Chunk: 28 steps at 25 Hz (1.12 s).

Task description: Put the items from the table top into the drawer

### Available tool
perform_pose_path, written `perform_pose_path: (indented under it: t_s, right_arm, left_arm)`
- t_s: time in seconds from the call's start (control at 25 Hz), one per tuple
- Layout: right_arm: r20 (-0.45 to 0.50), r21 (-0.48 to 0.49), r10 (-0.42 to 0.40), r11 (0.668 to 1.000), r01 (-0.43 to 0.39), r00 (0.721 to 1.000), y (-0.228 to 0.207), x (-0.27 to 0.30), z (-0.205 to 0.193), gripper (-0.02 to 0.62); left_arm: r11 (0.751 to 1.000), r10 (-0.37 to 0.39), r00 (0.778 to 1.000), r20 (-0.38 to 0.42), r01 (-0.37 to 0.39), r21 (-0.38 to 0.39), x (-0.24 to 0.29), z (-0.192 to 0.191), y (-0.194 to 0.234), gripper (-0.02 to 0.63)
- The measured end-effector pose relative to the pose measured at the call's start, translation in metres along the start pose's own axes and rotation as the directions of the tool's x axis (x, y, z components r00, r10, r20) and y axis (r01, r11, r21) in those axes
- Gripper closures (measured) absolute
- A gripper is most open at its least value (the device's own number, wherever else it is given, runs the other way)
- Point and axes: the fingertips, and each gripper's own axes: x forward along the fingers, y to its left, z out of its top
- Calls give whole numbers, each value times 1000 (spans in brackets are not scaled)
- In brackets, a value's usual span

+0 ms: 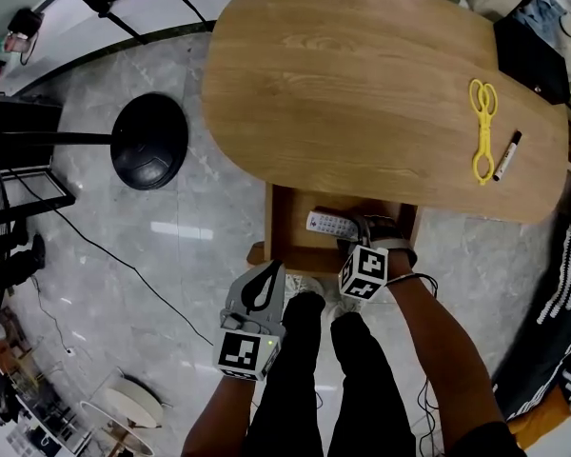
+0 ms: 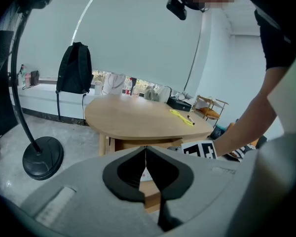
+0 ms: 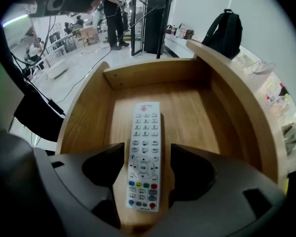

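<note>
A white remote control (image 1: 328, 224) (image 3: 144, 152) lies flat on the floor of the open wooden drawer (image 1: 284, 227) (image 3: 84, 112) under the table's front edge. My right gripper (image 1: 369, 228) (image 3: 147, 157) points down into the drawer with its jaws on either side of the remote's lower end; bare wood shows beside the remote, so the pads are not pressing on it. My left gripper (image 1: 265, 276) (image 2: 146, 154) hangs in front of the drawer, shut and empty. On the oval wooden table (image 1: 362, 84) lie yellow plastic tongs (image 1: 482, 127) (image 2: 181, 116) and a black-and-white marker (image 1: 507, 155) (image 2: 191, 120).
A black box (image 1: 528, 55) sits at the table's far right corner. A round black stand base (image 1: 149, 141) and cables are on the tiled floor to the left. A black backpack (image 2: 75, 68) hangs beyond the table. The person's legs (image 1: 324, 360) stand just before the drawer.
</note>
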Motion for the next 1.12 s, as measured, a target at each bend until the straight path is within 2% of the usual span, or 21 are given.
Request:
perform_pose_path:
  t_s: [0.16, 0.24, 0.32, 0.48, 0.64, 0.72, 0.88, 1.04, 1.12]
  right_arm:
    - [76, 65, -58, 996, 53, 995, -13, -39, 16, 319]
    - [126, 155, -95, 985, 75, 988, -24, -68, 28, 319]
    - [176, 264, -150, 959, 100, 973, -38, -100, 42, 319]
    - [231, 442, -285, 882, 161, 930, -73, -156, 63, 321]
    - [226, 569, -368, 801, 185, 902, -101, -197, 69, 321]
    - [221, 614, -409, 764, 200, 885, -116, -213, 68, 321]
    - [218, 718, -485, 668, 198, 847, -136, -231, 47, 336]
    - [190, 771, -532, 601, 210, 825, -145, -243, 15, 445]
    - [157, 781, -565, 573, 249, 810, -154, -251, 4, 527]
  left_arm:
    - [1000, -9, 1000, 19, 10, -24, 2, 17, 5, 589]
    - [1000, -16, 1000, 27, 16, -24, 3, 29, 8, 589]
    - [999, -27, 999, 34, 27, -18, 4, 43, 9, 589]
    - [998, -64, 997, 48, 63, 24, 12, 70, 9, 589]
    - [990, -125, 990, 69, 121, 69, 20, 100, 3, 589]
    - [985, -152, 985, 77, 145, 93, 25, 115, -1, 589]
    - [976, -192, 979, 75, 182, 118, 38, 129, -12, 589]
    - [979, -183, 979, 86, 175, 101, 47, 145, -26, 589]
    - [979, -183, 980, 82, 174, 108, 49, 152, -31, 589]
